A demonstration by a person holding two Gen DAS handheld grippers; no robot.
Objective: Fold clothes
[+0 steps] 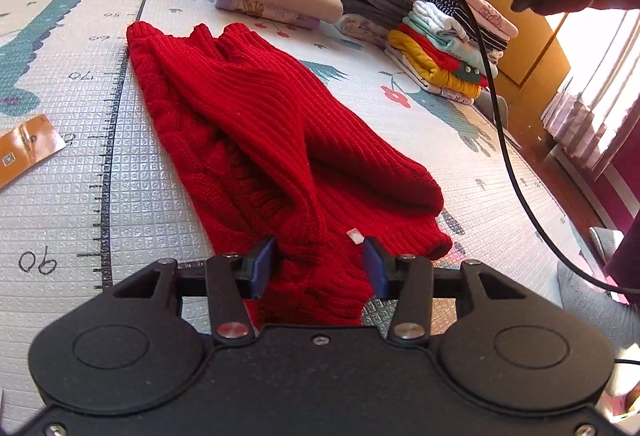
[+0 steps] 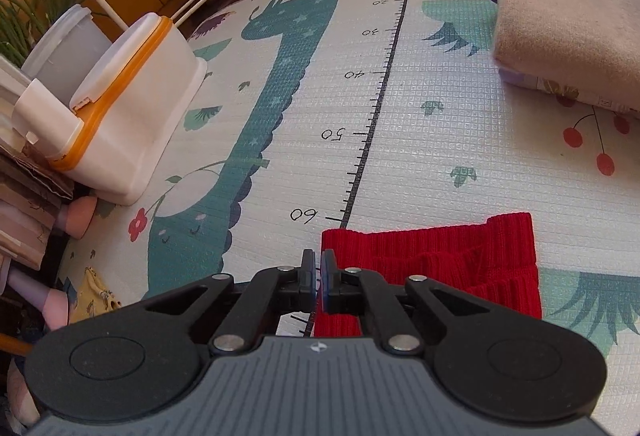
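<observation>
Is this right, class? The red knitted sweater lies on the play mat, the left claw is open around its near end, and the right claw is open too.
One detail is wrong. In the right wrist view, the right claw is shut, its fingers nearly touching, beside the red knitted sweater; whether it pinches fabric is unclear. The sweater does lie on the play mat, and the left claw is open around its near end.

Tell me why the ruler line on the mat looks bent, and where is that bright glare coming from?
Left wrist view: the fisheye lens bows the play mat and its ruler line; the window at right is blown out white by sunlight. Right wrist view: the same bowing, softer light, and blur toward the left edge around the white container.
</observation>
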